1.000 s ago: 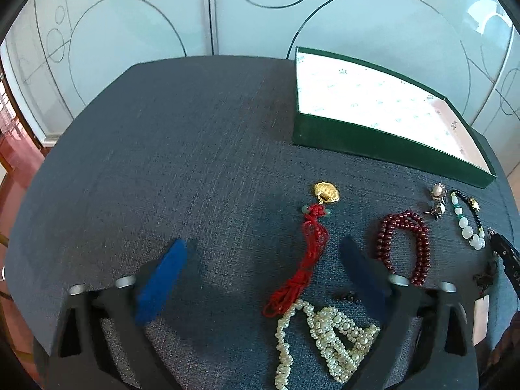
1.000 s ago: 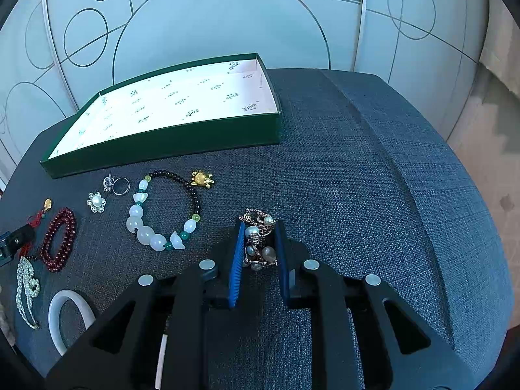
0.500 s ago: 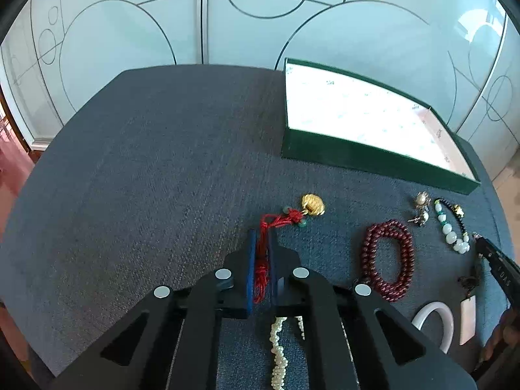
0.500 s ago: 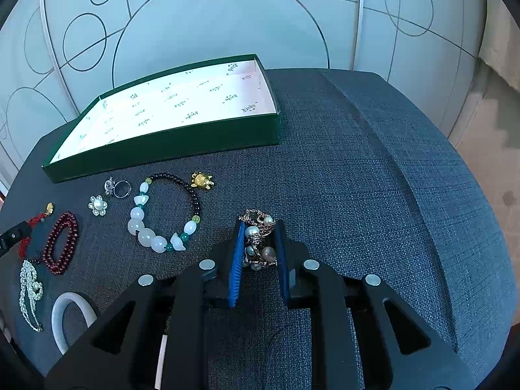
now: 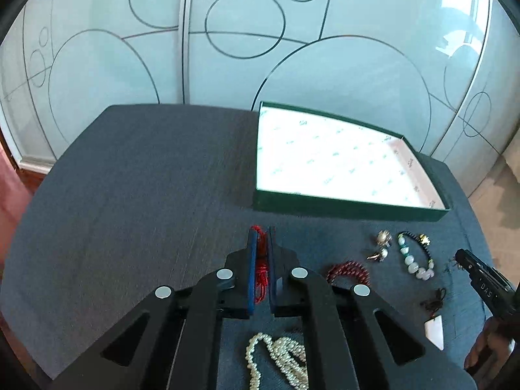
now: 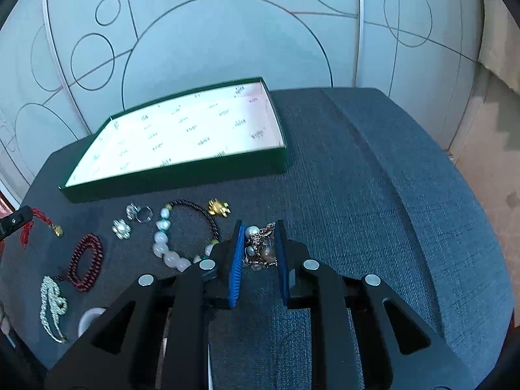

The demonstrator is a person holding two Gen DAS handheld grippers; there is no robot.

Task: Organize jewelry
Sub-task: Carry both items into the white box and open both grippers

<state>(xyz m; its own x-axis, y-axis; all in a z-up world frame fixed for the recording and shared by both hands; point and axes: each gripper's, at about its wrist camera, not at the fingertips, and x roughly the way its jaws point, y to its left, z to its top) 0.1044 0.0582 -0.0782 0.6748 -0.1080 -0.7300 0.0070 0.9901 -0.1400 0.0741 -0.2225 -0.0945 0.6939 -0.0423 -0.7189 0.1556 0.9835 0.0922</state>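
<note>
Left tool (image 5: 261, 234): blue pads closed on the red cord charm (image 5: 261, 271), whose strands run between the pads. From the right wrist view, this cord hangs off the tool tip at the counter's left edge, gold pendant (image 6: 58, 230) dangling at its end.

Right tool (image 6: 260, 227): pads clamped on a pearl and metal chain bracelet (image 6: 260, 248), gripped between both pads above the counter (image 6: 373, 195).

Near the counter's middle, just left of the right tool, lies a white and dark bead bracelet (image 6: 182, 234) with a gold charm. Beside it to the left sit a ring (image 6: 139, 213) and a pearl flower piece (image 6: 121, 229). Further left lies a dark red bead bracelet (image 6: 86, 261), and toward the near left edge a pearl strand (image 6: 52, 305) and part of a white bangle (image 6: 89, 320).

An open green box (image 6: 182, 175) with white printed lining stands toward the far edge, behind the loose pieces. A white pendant on a dark cord (image 5: 434, 328) lies near the right tool in the left wrist view.
</note>
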